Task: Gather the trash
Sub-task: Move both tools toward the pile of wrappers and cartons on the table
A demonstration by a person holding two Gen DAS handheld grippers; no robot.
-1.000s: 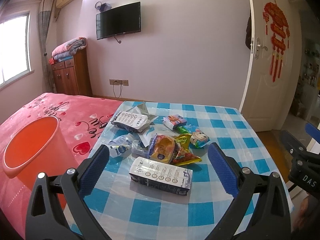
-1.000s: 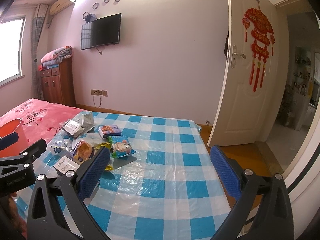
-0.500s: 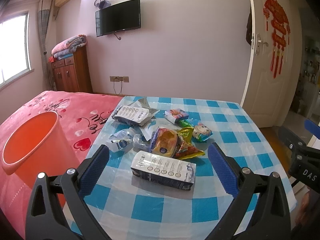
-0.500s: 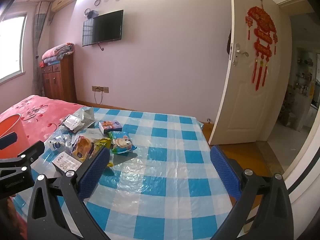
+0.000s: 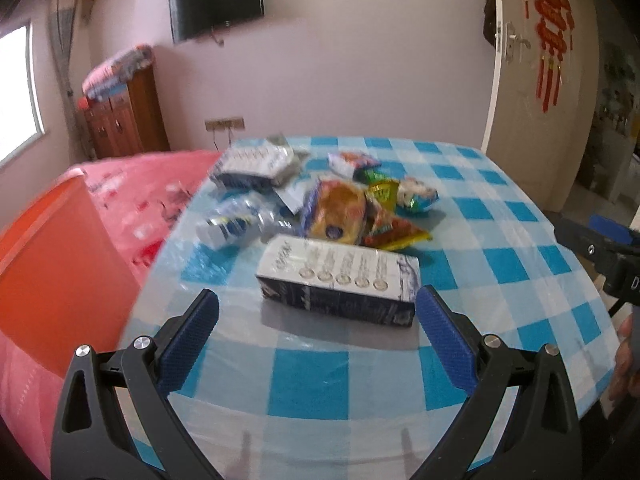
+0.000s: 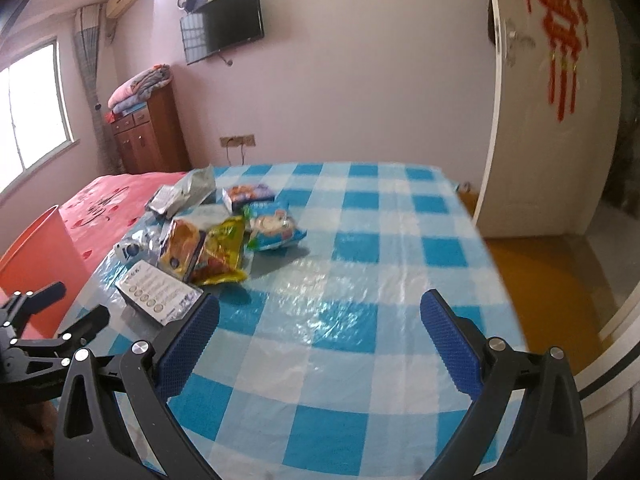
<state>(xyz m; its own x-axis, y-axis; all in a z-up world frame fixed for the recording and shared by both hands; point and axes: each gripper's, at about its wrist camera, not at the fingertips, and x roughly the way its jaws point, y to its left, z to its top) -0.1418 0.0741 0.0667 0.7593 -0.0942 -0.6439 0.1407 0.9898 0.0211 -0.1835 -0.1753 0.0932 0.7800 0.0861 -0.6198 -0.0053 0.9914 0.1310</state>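
A pile of trash lies on the blue-checked table [image 5: 500,264]: a white and dark carton [image 5: 340,276] nearest, an orange snack bag [image 5: 340,210], a yellow-red wrapper [image 5: 394,228], a crushed plastic bottle [image 5: 232,224] and a second carton [image 5: 256,166] at the back. My left gripper [image 5: 318,322] is open, just in front of the near carton, fingers wider than it. My right gripper [image 6: 320,326] is open over bare tablecloth, right of the pile; the near carton [image 6: 158,294] lies by its left finger. An orange bin [image 5: 52,264] stands left of the table.
A pink bedspread [image 5: 132,184] lies behind the bin. A wooden cabinet [image 6: 148,136] with folded blankets stands at the far left wall, under a wall TV [image 6: 228,24]. A white door [image 6: 552,120] is open on the right. The right half of the tablecloth [image 6: 400,248] is bare.
Both grippers have moved forward and lower towards the table. The near carton now sits close between the left gripper's fingers. The trash itself has not moved.
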